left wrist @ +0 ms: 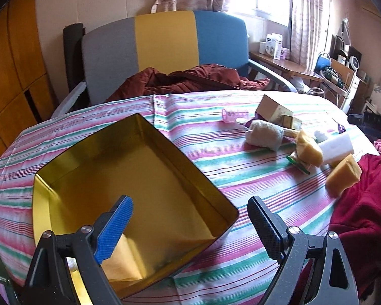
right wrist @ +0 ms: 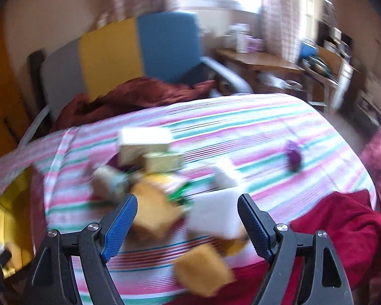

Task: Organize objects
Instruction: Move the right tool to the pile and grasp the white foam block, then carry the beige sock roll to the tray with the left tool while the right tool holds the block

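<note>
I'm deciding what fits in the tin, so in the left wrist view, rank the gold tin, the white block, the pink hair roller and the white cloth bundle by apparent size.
1. gold tin, by far, though closest to the camera
2. white cloth bundle and white block: look alike, the block partly hidden
3. pink hair roller

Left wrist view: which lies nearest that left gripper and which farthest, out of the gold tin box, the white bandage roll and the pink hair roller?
1. Gold tin box, open, directly under the left gripper.
2. White bandage roll, farther off, right of centre.
3. Pink hair roller, just beyond it on the striped cloth.
</note>
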Demonstrator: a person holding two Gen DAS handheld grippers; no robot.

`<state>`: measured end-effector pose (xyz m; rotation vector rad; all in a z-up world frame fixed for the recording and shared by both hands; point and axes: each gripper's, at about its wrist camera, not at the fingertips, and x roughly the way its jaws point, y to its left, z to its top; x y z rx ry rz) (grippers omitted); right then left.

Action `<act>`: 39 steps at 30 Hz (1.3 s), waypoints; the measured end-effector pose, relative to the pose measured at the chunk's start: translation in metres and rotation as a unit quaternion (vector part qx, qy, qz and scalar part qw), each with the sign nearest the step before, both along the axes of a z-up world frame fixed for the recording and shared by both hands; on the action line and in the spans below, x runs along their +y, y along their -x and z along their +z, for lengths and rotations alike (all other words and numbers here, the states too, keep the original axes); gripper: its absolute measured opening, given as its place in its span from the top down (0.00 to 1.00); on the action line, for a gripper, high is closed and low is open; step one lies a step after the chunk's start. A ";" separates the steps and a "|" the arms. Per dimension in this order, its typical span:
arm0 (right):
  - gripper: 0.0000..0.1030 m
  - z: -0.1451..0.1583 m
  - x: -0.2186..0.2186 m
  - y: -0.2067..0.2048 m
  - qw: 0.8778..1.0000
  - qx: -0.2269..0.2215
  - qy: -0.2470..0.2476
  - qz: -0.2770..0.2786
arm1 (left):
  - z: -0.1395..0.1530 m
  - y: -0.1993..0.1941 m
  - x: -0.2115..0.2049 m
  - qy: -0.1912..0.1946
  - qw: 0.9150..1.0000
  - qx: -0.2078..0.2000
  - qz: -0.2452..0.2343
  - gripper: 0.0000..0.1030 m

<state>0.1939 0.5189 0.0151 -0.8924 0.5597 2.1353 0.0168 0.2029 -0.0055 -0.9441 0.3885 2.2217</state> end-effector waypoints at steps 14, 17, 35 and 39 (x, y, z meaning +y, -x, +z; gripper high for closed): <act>0.32 -0.028 0.036 0.006 0.996 0.009 0.083 -0.021 | 0.007 0.010 0.072 -0.011 0.998 -0.038 -0.051 0.10; 0.61 -0.033 0.034 0.017 0.996 -0.002 0.084 -0.004 | 0.001 0.019 0.092 -0.015 0.996 -0.067 -0.051 0.11; 0.79 -0.053 0.044 0.024 0.989 0.042 0.139 0.023 | -0.050 0.052 0.226 0.048 0.991 -0.087 -0.088 0.05; 0.79 -0.052 0.045 0.023 0.988 0.053 0.142 0.027 | -0.063 0.056 0.247 0.069 0.991 -0.067 -0.097 0.08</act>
